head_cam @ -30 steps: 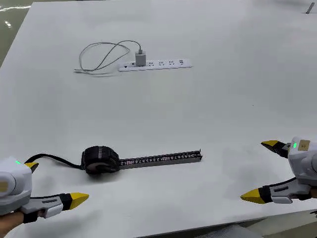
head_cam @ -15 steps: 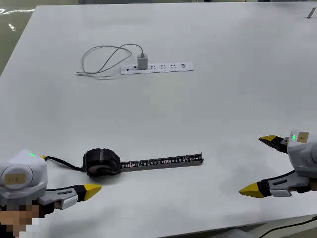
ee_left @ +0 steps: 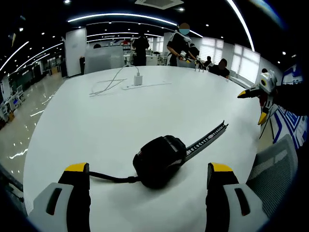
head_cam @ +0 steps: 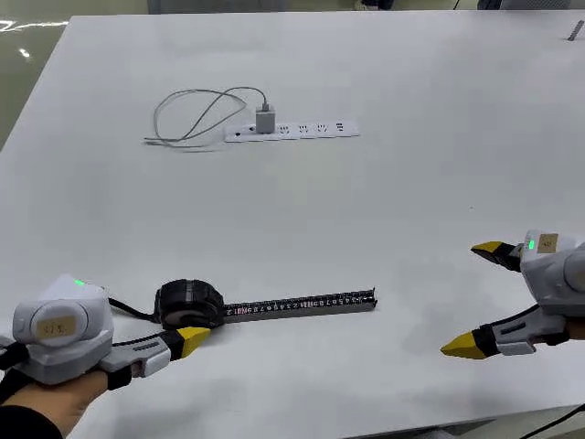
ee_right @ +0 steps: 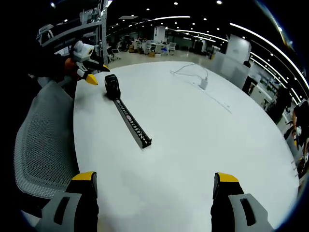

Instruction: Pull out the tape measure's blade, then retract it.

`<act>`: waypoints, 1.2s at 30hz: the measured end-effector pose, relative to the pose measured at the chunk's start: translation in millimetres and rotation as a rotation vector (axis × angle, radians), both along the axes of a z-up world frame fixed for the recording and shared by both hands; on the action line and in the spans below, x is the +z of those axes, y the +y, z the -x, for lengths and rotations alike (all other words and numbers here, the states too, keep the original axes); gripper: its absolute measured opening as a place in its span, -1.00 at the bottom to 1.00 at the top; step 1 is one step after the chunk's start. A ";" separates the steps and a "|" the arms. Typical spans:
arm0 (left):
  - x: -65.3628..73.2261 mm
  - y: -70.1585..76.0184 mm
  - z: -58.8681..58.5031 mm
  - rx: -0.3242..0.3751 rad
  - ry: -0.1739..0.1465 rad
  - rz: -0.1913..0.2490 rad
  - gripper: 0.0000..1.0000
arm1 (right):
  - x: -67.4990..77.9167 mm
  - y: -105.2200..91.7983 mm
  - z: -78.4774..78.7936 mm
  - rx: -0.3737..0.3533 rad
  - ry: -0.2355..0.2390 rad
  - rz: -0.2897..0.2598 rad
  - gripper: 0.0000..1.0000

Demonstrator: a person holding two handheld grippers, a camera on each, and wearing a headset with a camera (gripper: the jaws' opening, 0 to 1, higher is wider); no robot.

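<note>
A black tape measure (head_cam: 186,303) lies on the white table, its blade (head_cam: 302,304) pulled out to the right and lying flat. In the left gripper view the case (ee_left: 159,160) sits between and just ahead of the yellow-tipped jaws, with a black strap (ee_left: 108,178) trailing left. My left gripper (head_cam: 155,325) is open, one fingertip (head_cam: 192,339) right beside the case. My right gripper (head_cam: 475,297) hangs open at the right, well apart from the blade's end (ee_right: 144,141).
A white power strip (head_cam: 292,131) with a plugged charger and a looped grey cable (head_cam: 196,114) lies farther back on the table. The table's near edge runs just below both grippers. People stand at the far side (ee_left: 181,41).
My left gripper has moved forward and right, until its jaws straddle the tape measure's case. The right gripper has barely shifted. The tape measure has stayed put.
</note>
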State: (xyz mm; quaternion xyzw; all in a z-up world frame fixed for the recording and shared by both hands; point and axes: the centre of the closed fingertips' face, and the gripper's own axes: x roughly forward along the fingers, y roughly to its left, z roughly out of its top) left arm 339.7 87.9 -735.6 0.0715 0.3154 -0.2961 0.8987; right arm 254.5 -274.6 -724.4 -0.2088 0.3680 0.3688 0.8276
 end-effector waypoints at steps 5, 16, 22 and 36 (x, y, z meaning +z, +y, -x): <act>-0.1 -8.4 0.8 0.028 0.008 0.039 0.98 | -0.2 4.5 -4.4 0.030 0.004 0.015 0.98; 1.3 -25.6 -3.7 0.059 -0.011 0.056 0.98 | -3.0 15.2 -14.2 0.091 0.015 0.046 0.98; 1.0 -25.9 -8.8 0.100 -0.020 0.067 0.98 | -3.9 19.6 -19.2 0.116 0.018 0.056 0.98; -5.9 -30.5 -16.2 0.203 -0.034 0.060 0.98 | -11.0 28.2 -20.2 0.143 0.038 0.061 0.98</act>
